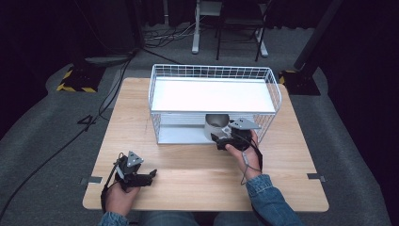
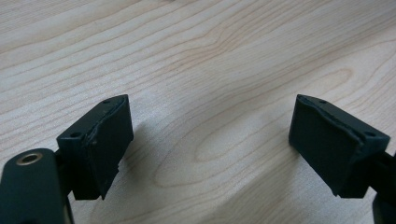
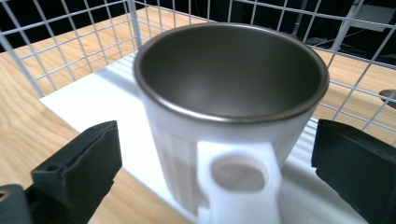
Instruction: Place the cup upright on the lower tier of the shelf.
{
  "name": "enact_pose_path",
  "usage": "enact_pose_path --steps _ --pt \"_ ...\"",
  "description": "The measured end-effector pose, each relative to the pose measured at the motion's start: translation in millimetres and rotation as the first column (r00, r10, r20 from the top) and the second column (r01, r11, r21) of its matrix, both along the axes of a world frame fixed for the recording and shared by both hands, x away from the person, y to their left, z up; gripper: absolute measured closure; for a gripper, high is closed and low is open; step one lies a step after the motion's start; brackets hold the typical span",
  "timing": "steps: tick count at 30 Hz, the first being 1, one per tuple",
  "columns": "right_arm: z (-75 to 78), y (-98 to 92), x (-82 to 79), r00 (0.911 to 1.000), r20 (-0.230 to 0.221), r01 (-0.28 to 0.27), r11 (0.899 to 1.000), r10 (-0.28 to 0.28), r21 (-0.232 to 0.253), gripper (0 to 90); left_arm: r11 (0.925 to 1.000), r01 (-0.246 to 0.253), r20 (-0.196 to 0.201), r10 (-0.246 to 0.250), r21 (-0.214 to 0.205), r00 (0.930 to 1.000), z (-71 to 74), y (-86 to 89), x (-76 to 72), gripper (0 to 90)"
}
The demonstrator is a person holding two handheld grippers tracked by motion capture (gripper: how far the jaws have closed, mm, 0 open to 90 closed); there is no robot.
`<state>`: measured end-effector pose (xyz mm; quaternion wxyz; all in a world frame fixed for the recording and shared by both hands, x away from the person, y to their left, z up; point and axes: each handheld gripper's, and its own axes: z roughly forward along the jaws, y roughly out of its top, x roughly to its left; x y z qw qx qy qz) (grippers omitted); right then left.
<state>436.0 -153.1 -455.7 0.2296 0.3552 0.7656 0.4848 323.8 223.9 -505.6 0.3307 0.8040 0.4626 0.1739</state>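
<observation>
Lab or recording studio setup, not a home. A bare wooden table (image 1: pixel 197 174) is set on grey carpet (image 1: pixel 42 141), surrounded by black curtains (image 1: pixel 362 52). Yellow-black hazard tape is seen on a stand base (image 1: pixel 75 81) at the far left, another stand base (image 1: pixel 301 77) at the far right. Cables (image 1: pixel 108 94) are run loose across the floor. Tape markers (image 1: pixel 316 177) are stuck at the table edges. White desk legs (image 1: pixel 196 28) and a chair (image 1: pixel 240 23) are placed behind.
</observation>
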Motion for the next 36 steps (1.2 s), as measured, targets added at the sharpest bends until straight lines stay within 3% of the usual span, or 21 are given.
enact_pose_path --steps 16,26,36 --pt "15.3 -25.5 -33.9 0.9993 0.004 -0.038 0.999 0.038 -0.018 2.0 1.0000 0.004 0.000 -0.004 0.005 1.0000 0.2 2.7 -5.6 14.2" --pt "31.2 -66.2 -58.4 0.9999 -0.001 -0.017 1.000 0.017 -0.024 2.0 0.9999 0.011 0.001 -0.011 0.005 0.9999 0.1 4.8 -6.7 14.3" --pt "37.0 -104.7 -76.6 0.9997 -0.010 0.020 0.999 -0.021 -0.037 2.0 0.9999 0.013 0.002 -0.013 0.010 0.9999 0.3 5.7 -2.5 14.2"
